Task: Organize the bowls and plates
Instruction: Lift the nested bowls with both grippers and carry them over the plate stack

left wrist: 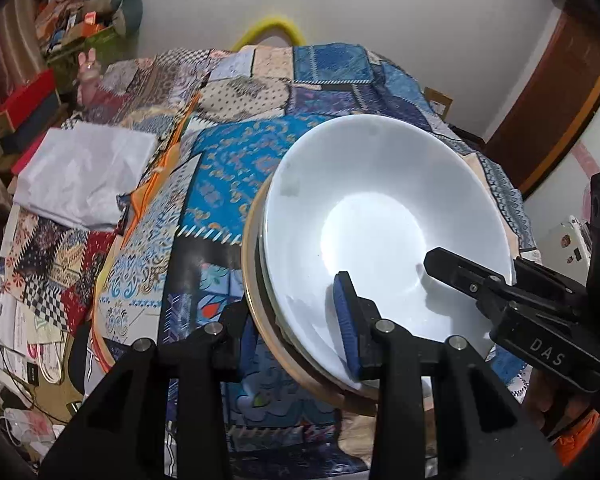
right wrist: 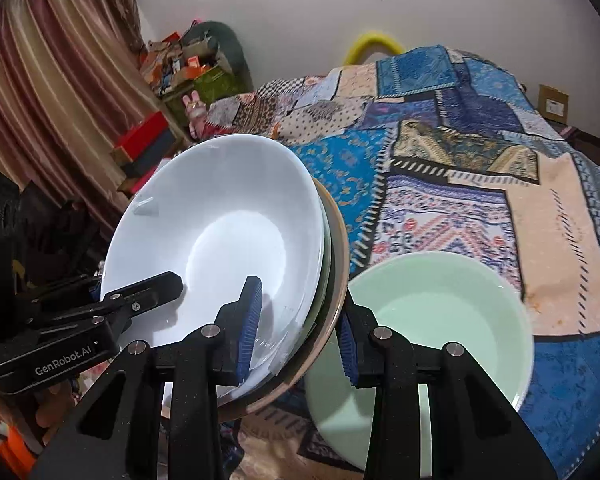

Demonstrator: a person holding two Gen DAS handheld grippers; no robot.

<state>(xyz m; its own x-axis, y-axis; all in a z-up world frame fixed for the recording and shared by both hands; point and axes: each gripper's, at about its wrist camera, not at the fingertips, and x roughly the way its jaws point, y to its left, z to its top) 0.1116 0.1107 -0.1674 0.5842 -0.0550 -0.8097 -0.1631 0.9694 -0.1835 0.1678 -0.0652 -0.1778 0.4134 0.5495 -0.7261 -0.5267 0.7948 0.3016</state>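
Both grippers clamp the rim of one stack of white bowl on plates, tilted, lifted off the quilt. The left gripper bites at 6 o'clock in its view; the right gripper likewise. A green bowl rests at 5 o'clock in the right view. Keep both grips matched, level the stack, and avoid letting pieces slide.

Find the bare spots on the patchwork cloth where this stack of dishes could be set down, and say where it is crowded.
Free: the blue patterned patches of the patchwork cloth between the crumpled white sheet and the stacked white plates; also the beige and blue stretch beyond the pale green bowl. Crowded: the near edge, taken by that bowl and both grippers.
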